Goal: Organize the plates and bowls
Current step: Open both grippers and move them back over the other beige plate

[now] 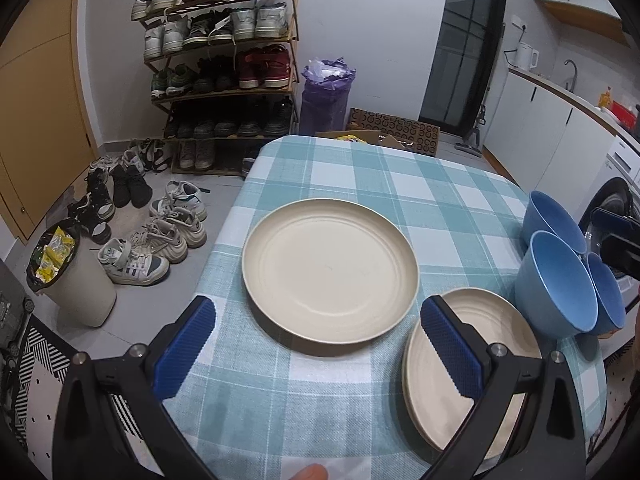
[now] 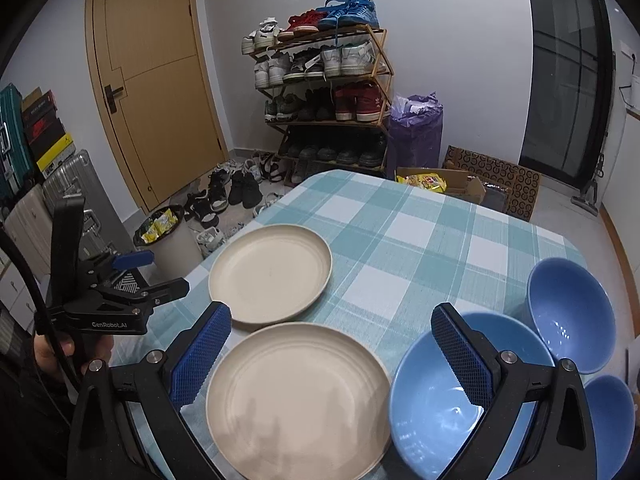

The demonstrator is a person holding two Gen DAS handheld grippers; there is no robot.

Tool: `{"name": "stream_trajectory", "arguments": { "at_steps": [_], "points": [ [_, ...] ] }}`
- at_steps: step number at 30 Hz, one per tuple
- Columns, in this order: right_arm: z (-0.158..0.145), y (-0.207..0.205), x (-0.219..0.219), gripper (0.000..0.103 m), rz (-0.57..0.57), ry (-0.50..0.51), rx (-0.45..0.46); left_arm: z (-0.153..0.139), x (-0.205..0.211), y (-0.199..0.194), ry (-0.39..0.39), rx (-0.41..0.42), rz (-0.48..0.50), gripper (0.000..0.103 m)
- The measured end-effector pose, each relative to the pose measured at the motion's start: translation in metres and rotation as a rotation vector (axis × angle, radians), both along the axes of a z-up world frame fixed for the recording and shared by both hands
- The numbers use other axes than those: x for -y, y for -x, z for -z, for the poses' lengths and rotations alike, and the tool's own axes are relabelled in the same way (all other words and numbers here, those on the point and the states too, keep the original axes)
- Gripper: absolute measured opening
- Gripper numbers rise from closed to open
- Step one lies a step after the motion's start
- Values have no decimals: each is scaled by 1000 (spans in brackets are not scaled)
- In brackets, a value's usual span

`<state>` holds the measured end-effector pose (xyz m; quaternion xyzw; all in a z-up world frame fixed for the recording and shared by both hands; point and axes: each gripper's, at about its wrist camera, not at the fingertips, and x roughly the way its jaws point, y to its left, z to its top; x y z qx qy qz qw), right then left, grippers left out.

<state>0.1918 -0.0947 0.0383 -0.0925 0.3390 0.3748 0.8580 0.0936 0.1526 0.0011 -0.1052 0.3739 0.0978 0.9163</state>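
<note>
Jaws of my left gripper [image 1: 316, 344] and right gripper [image 2: 330, 350] gape wide, empty, above 2 round cream plates [image 2: 298, 398] [image 2: 271, 273] beside 3 glossy blue bowls [image 2: 430, 400] on the teal-checked tablecloth [image 2: 420, 232].

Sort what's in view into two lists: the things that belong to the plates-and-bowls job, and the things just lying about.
For the job:
far plate
near plate
three blue bowls
left gripper and right gripper, both open, holding nothing

Just lying about:
shoe rack
loose shoes on floor
waste bin
purple bag
cardboard box
</note>
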Motion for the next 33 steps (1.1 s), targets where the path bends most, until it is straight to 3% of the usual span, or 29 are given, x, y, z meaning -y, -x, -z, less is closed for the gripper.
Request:
{"name": "stream_trajectory", "arguments": {
  "at_steps": [15,33],
  "points": [
    [-17,-34,-19,102,5,-18,-8,1,-27,-25,6,-24,-47,103],
    [13,-82,-55,102,12,21,-94,18,-50,-57,28,-72,-55,103]
  ]
}}
